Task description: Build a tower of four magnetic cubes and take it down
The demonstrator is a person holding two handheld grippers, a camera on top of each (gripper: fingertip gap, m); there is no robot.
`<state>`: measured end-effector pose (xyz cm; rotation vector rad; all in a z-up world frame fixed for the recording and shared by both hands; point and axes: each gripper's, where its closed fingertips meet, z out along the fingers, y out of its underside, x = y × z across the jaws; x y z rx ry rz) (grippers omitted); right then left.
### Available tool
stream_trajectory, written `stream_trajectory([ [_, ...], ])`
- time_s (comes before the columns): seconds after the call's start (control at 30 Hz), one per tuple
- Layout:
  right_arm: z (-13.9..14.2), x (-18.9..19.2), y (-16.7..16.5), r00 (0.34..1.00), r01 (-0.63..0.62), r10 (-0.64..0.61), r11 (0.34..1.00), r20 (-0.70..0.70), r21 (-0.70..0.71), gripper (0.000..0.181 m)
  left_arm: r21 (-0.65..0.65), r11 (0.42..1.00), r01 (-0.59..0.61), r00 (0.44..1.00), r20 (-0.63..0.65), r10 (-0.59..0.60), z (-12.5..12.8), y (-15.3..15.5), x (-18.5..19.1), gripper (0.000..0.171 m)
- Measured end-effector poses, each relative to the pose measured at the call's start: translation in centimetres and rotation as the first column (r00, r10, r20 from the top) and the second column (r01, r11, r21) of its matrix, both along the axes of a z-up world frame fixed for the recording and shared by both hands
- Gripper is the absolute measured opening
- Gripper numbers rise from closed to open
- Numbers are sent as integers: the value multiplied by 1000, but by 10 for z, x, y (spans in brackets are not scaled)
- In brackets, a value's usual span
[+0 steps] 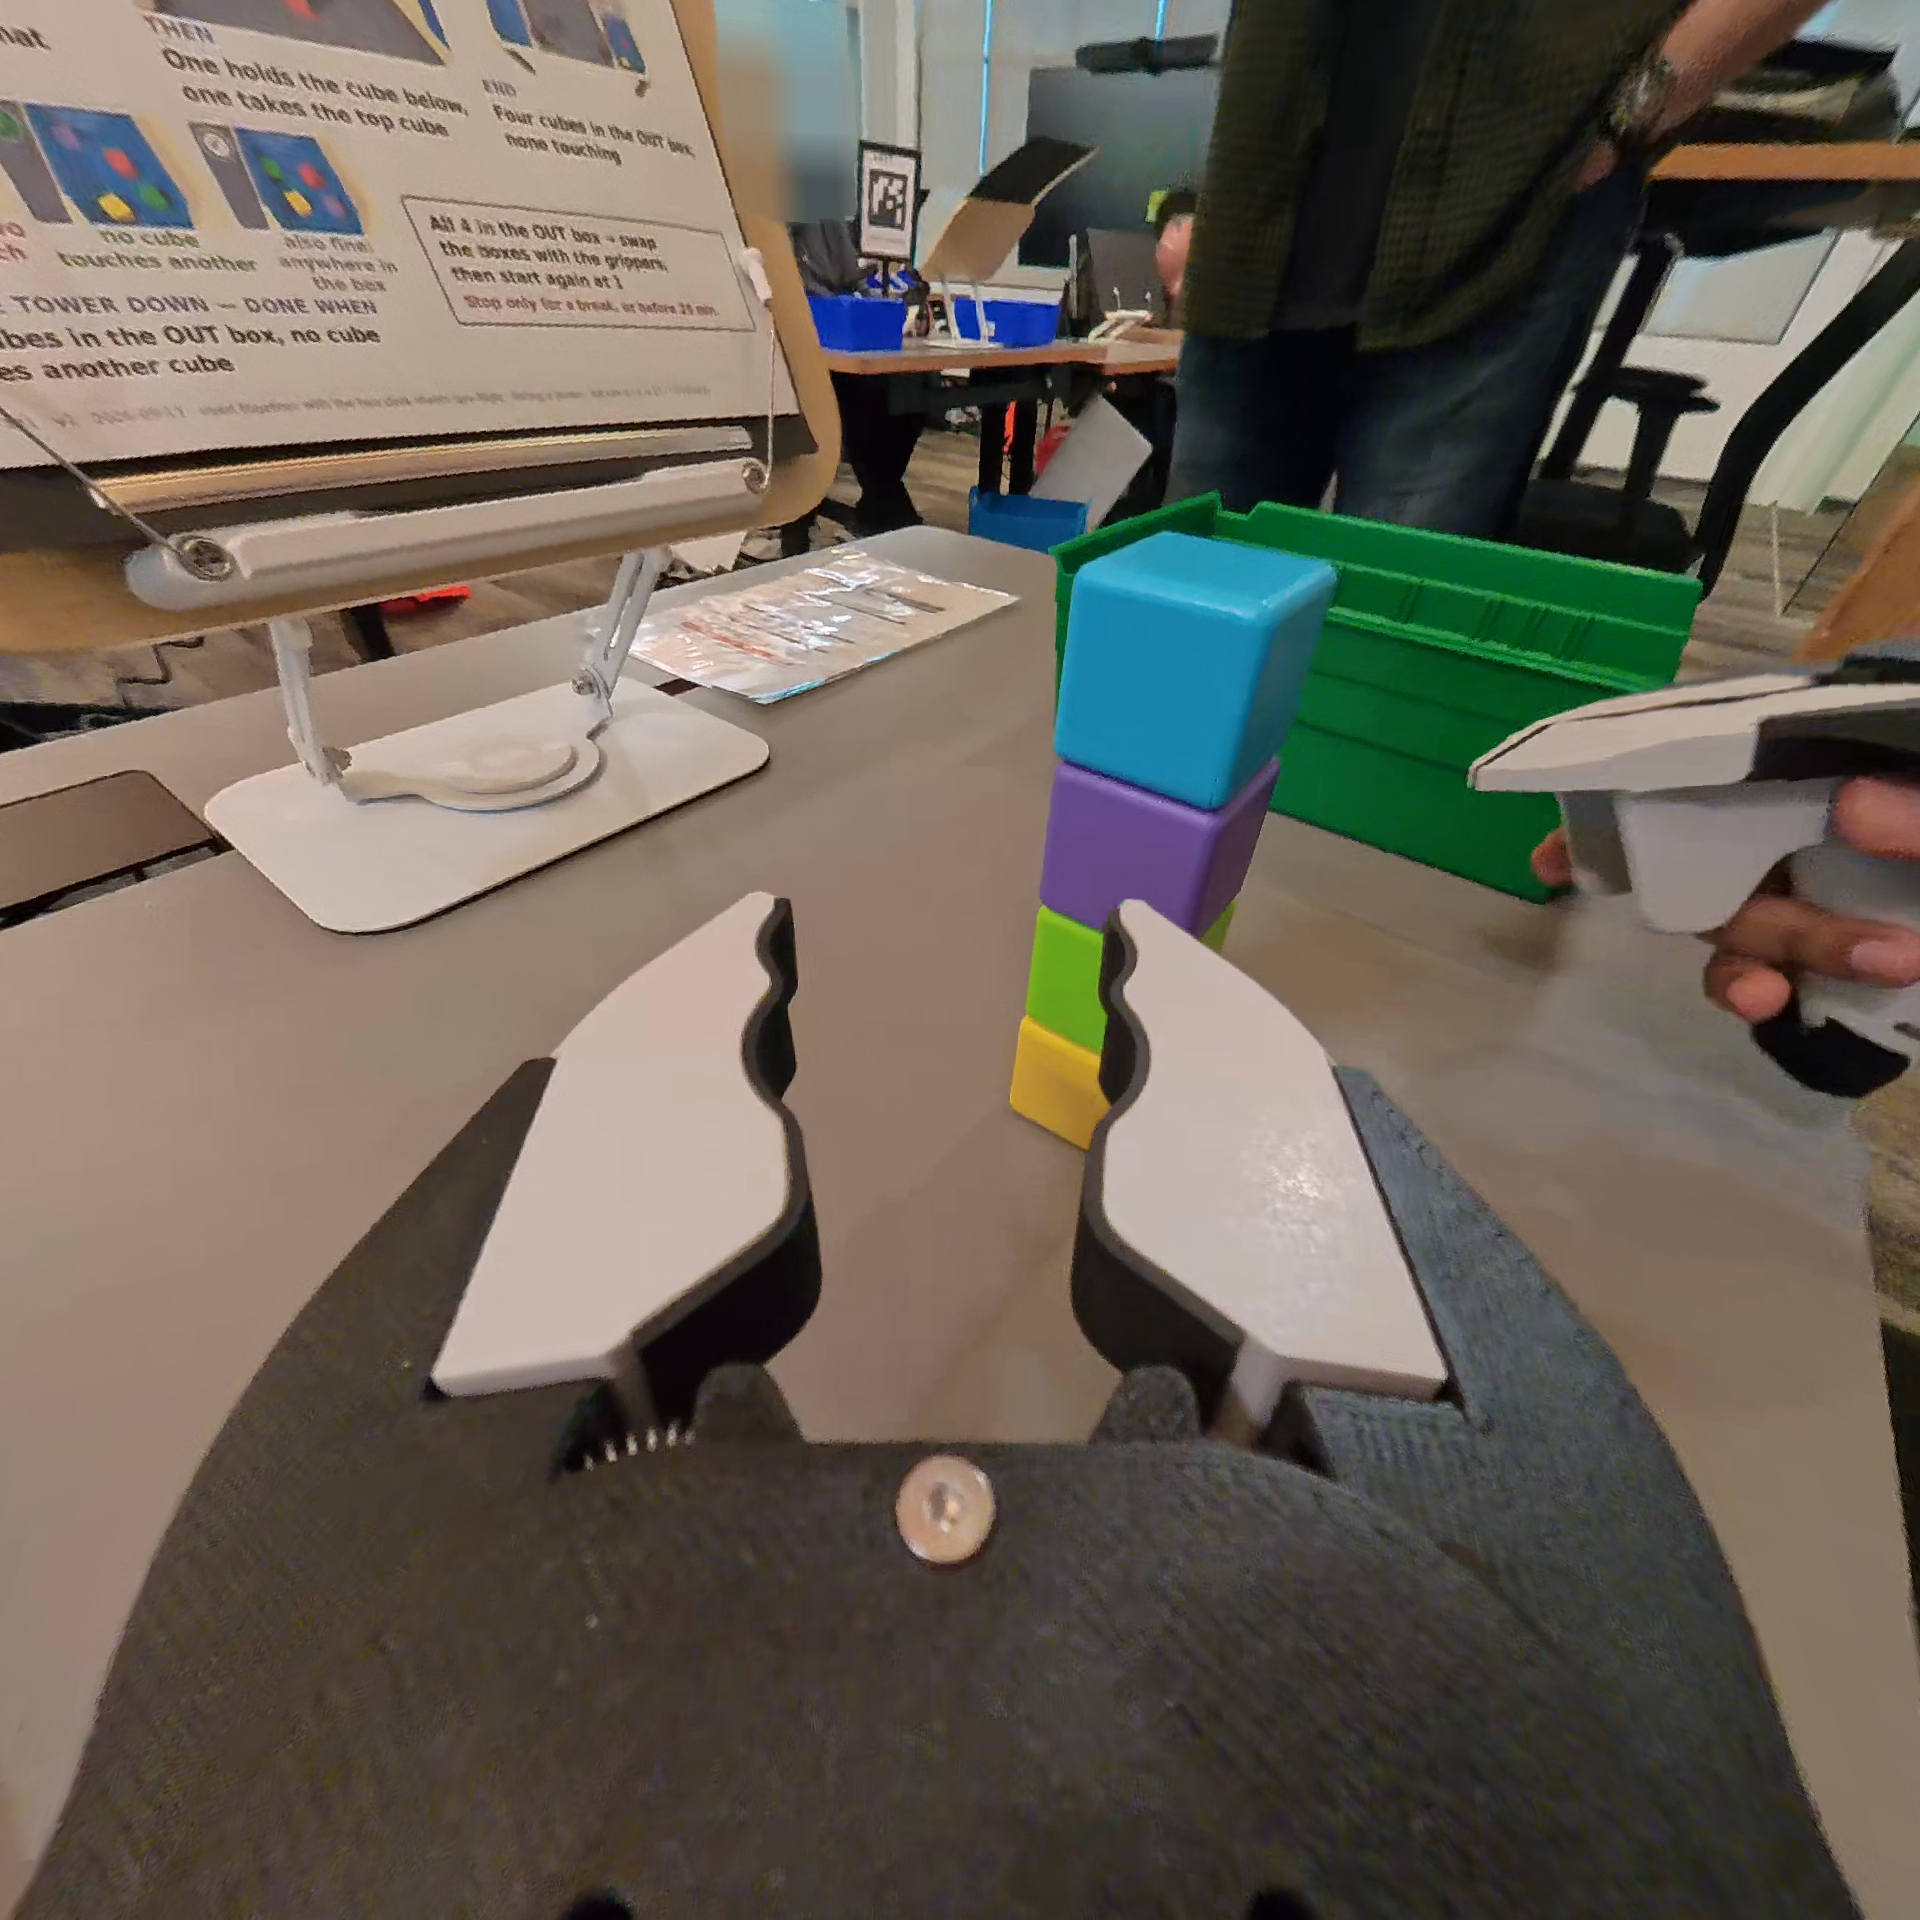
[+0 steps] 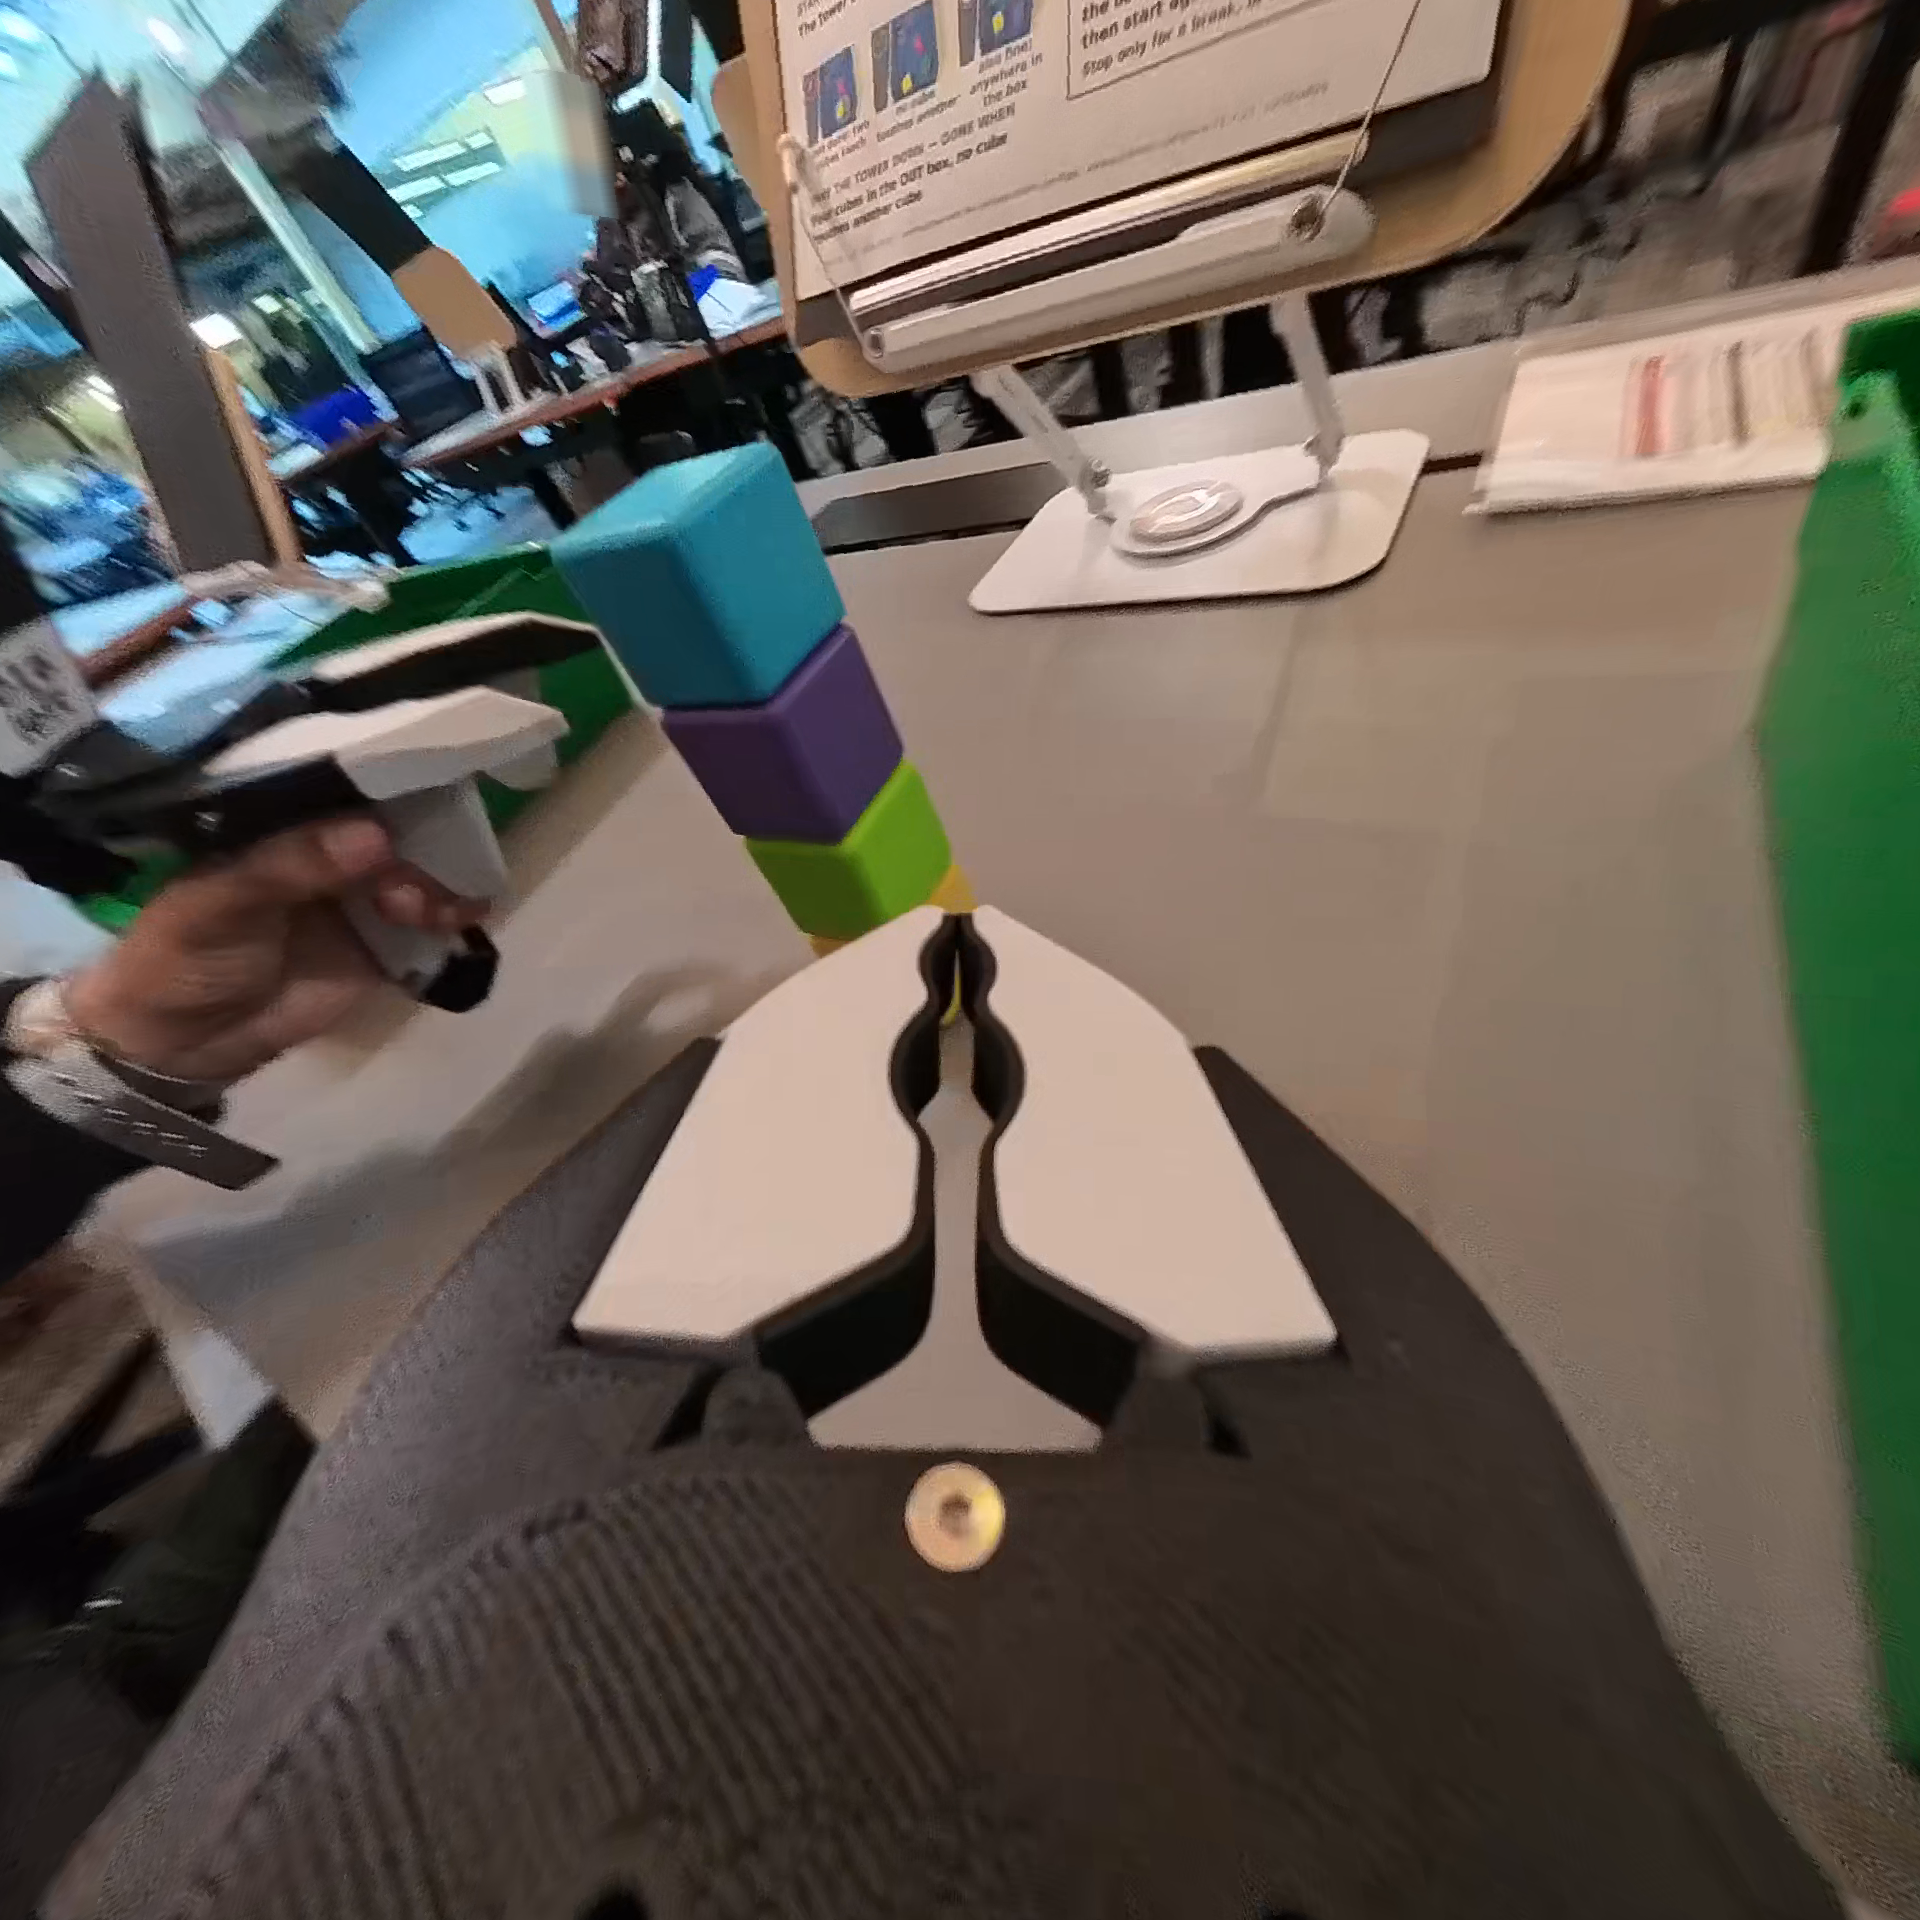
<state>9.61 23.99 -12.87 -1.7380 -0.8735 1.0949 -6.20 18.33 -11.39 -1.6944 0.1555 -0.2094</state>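
A tower of four cubes stands on the grey table (image 1: pixel 883 790): blue (image 1: pixel 1184 665) on top, then purple (image 1: pixel 1143 842), green (image 1: pixel 1065 977) and yellow (image 1: pixel 1049 1081) at the bottom. My left gripper (image 1: pixel 945 935) is open with nothing between its pads. It is just left of the tower, and its right finger (image 1: pixel 1195 1039) overlaps the lower cubes. My right gripper (image 2: pixel 956 925) is shut with nothing between its pads, close to the tower's base, where the green cube (image 2: pixel 862 862) and yellow cube (image 2: pixel 951 888) show. The right gripper also shows, shut, in the left wrist view (image 1: pixel 1496 774).
A green bin (image 1: pixel 1455 665) stands behind the tower, and a second green bin wall (image 2: pixel 1849 935) is at the right. A document stand (image 1: pixel 488 790) with a printed sheet and a plastic sleeve (image 1: pixel 821 623) sit at the back. A person (image 1: pixel 1403 260) stands beyond the table.
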Motion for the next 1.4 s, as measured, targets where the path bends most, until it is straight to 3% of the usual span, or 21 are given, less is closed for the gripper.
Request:
stream_trajectory([
  [0.1,2,-3,-2,999,-16,14,997,-34,-75,0,2,999,44,995,88,-44,4,-2,4,49],
  [0.2,5,-2,4,999,33,-33,999,-19,-9,0,17,999,46,984,169,-49,10,-4,1,39],
  [0.33,16,1,10,995,89,-85,991,-49,100,0,60,998,-5,981,193,-6,16,-6,-10,0],
  [0.6,23,9,18,981,196,-194,964,-30,177,0,-10,998,-63,986,153,64,4,0,-14,0],
  [0.83,17,11,23,975,219,-222,962,1,163,0,42,994,-101,991,88,97,11,-2,-11,0],
  [0.93,10,9,22,983,178,-184,973,26,150,0,132,987,-86,989,128,69,21,-7,-5,0],
  [1.0,-1,10,21,984,154,-164,980,71,124,0,99,994,-39,992,124,27,16,-6,3,0],
  [1.17,-7,11,18,988,116,-123,991,92,70,0,55,996,-72,991,116,66,7,-3,5,0],
  [1.27,-15,13,24,969,162,-180,980,171,113,0,100,990,-103,984,158,86,13,-5,2,0],
  [1.4,-20,10,20,945,175,-230,956,232,235,0,46,997,-70,987,146,62,3,-3,6,0],
])
